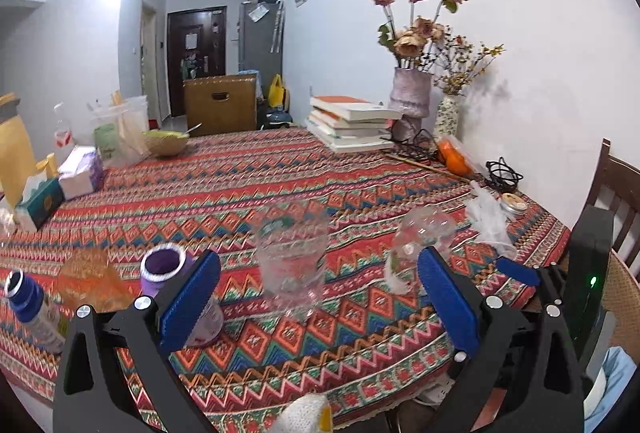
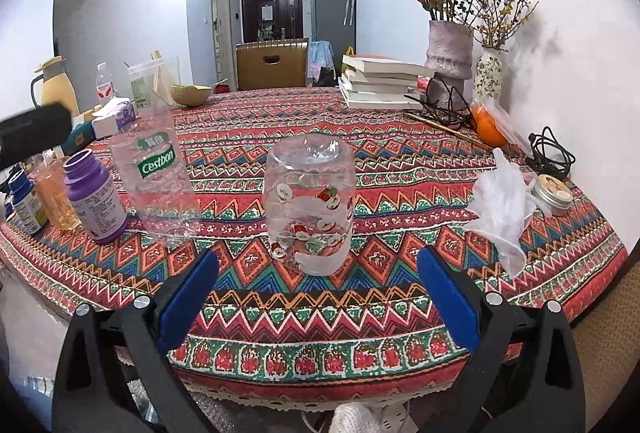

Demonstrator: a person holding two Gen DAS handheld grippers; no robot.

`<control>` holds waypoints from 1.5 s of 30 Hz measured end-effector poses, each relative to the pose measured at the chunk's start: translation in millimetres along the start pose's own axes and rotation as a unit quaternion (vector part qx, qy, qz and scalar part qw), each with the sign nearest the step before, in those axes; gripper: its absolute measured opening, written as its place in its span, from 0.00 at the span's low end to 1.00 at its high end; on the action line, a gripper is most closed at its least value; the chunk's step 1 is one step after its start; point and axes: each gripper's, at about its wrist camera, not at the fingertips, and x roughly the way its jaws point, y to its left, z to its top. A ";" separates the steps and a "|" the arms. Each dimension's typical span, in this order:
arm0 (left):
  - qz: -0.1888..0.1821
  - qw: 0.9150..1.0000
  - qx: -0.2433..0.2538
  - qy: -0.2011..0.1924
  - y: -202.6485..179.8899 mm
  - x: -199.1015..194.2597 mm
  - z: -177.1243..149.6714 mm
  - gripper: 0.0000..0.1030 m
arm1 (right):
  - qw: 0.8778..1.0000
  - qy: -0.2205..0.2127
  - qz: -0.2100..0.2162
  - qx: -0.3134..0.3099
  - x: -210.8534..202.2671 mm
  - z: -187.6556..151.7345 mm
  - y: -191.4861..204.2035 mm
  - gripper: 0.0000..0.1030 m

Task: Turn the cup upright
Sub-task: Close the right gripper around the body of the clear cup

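Standing inverted, cup (image 2: 310,207) just beyond open right claw (image 2: 318,297).

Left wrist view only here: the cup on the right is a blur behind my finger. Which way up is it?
Observer: In the right wrist view the cup is upside down, base up, rim on the tablecloth.
Operator: Is the right hand-held gripper on it?
Observer: No. The right hand-held gripper is open, with the pads clear of the cup, which is centred ahead.
Operator: Any markings to tell it apart?
Observer: Red and white Santa figures printed around its wall.
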 end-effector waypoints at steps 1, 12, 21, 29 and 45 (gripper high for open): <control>0.000 1.000 -0.003 0.004 2.9 2.8 -3.6 0.93 | 1.000 0.000 -0.002 -0.001 1.7 -1.4 0.7 0.93; -0.004 1.000 0.007 0.023 25.5 22.3 -30.2 0.93 | 0.999 0.025 -0.020 -0.010 41.5 2.1 6.5 0.93; -0.007 1.000 0.016 0.005 33.2 20.3 -29.2 0.93 | 0.998 0.057 -0.031 -0.001 74.2 20.4 9.0 0.93; -0.014 1.000 0.009 0.010 35.6 23.3 -29.8 0.93 | 0.997 0.074 -0.013 0.001 70.6 24.6 11.6 0.60; -0.018 1.000 0.016 -0.007 29.4 0.8 -16.4 0.93 | 0.981 0.176 0.071 0.037 33.3 41.1 4.6 0.59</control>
